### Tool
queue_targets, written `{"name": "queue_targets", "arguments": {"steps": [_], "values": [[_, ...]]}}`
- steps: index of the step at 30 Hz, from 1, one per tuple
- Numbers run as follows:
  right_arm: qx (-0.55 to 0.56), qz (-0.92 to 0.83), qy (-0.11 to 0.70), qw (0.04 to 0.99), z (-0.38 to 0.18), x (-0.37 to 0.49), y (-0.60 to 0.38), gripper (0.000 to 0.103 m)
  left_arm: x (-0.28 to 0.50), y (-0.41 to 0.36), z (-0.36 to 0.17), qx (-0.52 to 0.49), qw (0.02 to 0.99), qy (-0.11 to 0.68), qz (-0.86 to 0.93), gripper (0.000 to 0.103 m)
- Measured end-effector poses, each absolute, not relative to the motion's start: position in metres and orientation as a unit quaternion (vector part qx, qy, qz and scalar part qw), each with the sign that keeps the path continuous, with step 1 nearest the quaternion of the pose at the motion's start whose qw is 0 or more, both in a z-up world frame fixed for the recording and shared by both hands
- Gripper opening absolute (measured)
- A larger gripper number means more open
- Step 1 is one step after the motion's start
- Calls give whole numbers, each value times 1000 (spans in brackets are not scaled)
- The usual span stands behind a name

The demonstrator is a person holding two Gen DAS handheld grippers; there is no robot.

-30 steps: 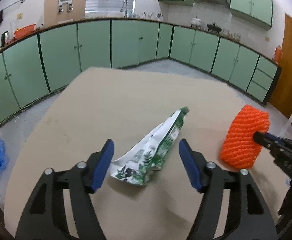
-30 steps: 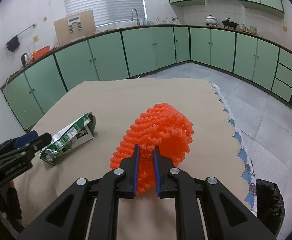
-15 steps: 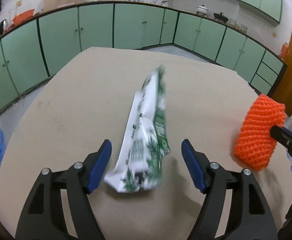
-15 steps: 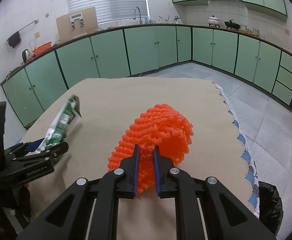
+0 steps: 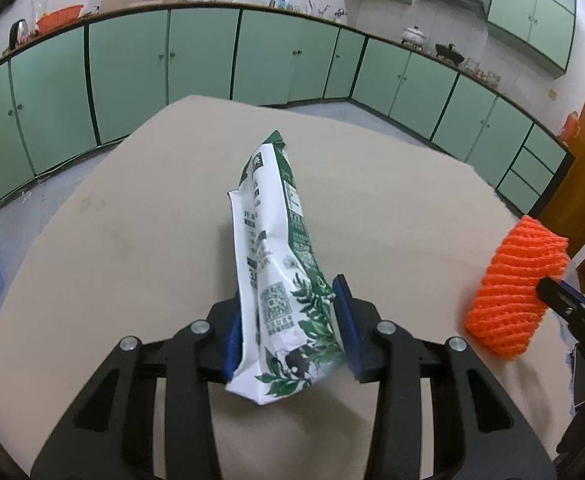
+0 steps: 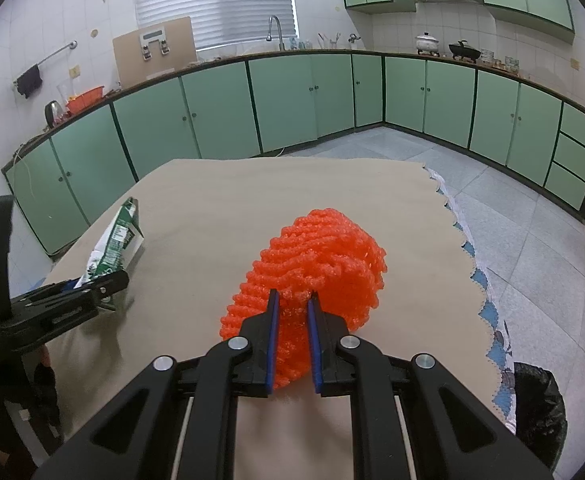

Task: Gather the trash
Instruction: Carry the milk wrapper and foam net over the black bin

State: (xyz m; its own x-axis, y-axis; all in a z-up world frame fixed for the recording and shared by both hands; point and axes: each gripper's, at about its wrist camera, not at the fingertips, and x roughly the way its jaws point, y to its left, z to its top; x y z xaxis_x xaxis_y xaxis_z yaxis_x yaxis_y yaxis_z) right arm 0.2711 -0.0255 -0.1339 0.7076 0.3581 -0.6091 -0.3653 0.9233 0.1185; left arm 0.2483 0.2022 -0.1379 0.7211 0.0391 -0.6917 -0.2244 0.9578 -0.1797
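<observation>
Left gripper (image 5: 288,328) clamps the wrapper (image 5: 276,264), pointing lengthwise straight ahead.

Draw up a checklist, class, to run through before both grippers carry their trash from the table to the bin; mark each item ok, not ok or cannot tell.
1. Left gripper shut on the green-and-white wrapper: ok.
2. Right gripper shut on the orange foam net: ok.
3. Wrapper lifted off the table: cannot tell.
4. Black bin bag in view beside the table's right edge: ok.
5. Bin mouth open: cannot tell.
</observation>
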Motion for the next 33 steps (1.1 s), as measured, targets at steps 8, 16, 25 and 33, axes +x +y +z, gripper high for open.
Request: {"name": "queue_targets", "arguments": {"steps": [8,16,25,33], "values": [[-8,194,314,930,-122,260,-31,13,238,173,-119,-110,930,348,48,38],[1,182,303,935,-107,250,-48,13,234,133,-104,-80,940,332,24,38],[20,155,299,942,-95,240,-86,13,238,89,-95,-61,943,327,-8,38],[34,125,292,948,-86,224,-132,13,236,45,-97,-49,943,327,-50,38]]}}
